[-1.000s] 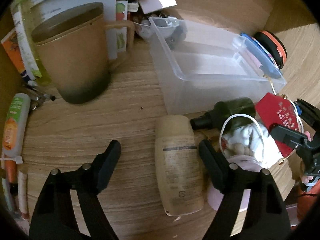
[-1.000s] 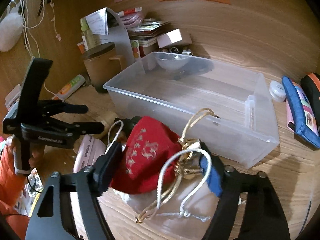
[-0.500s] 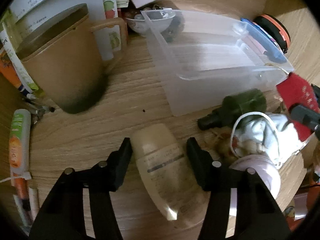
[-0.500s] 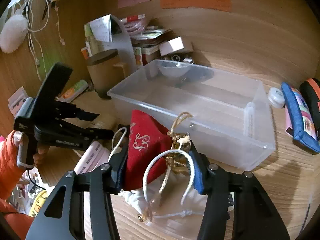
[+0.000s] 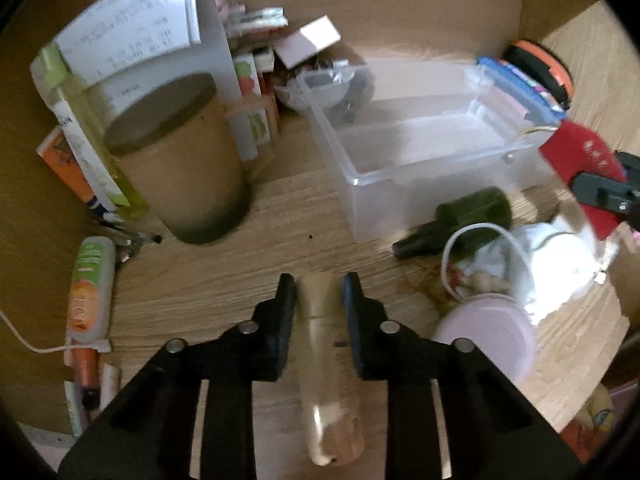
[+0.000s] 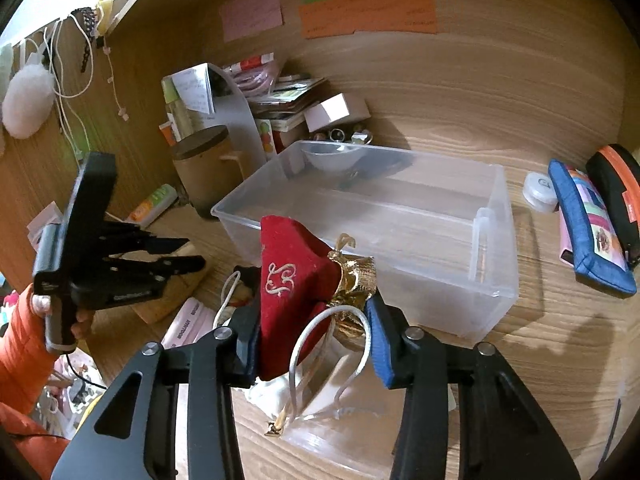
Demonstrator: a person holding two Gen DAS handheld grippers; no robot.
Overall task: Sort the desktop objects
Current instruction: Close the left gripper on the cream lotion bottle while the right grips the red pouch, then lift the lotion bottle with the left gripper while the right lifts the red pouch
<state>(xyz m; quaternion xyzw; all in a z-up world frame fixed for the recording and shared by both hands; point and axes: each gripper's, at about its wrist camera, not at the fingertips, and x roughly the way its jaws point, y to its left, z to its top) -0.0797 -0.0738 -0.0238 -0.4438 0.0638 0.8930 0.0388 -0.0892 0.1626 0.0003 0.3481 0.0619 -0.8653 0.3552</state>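
Note:
My left gripper [image 5: 319, 292] is shut on a beige bottle [image 5: 326, 364], held just above the wooden desk. My right gripper [image 6: 310, 320] is shut on a red drawstring pouch [image 6: 290, 284] with gold trim, held above the desk in front of the clear plastic bin [image 6: 472, 288]. The bin also shows in the left wrist view [image 5: 368, 188], and so does the pouch [image 5: 584, 164] at far right. A dark green bottle [image 5: 464, 216] lies by the bin. A white pouch [image 5: 560, 264] sits beside it.
A brown lidded mug [image 5: 180, 168] stands at the left, with a tube [image 5: 90, 288] in front of it. A pink round case [image 5: 488, 340] lies at the right. A blue pencil case [image 6: 588, 228] and a white round tin [image 6: 540, 188] lie right of the bin. Papers and boxes are stacked behind.
My left gripper closed on the beige bottle and lifted it. My right gripper closed on the red pouch and raised it toward the bin.

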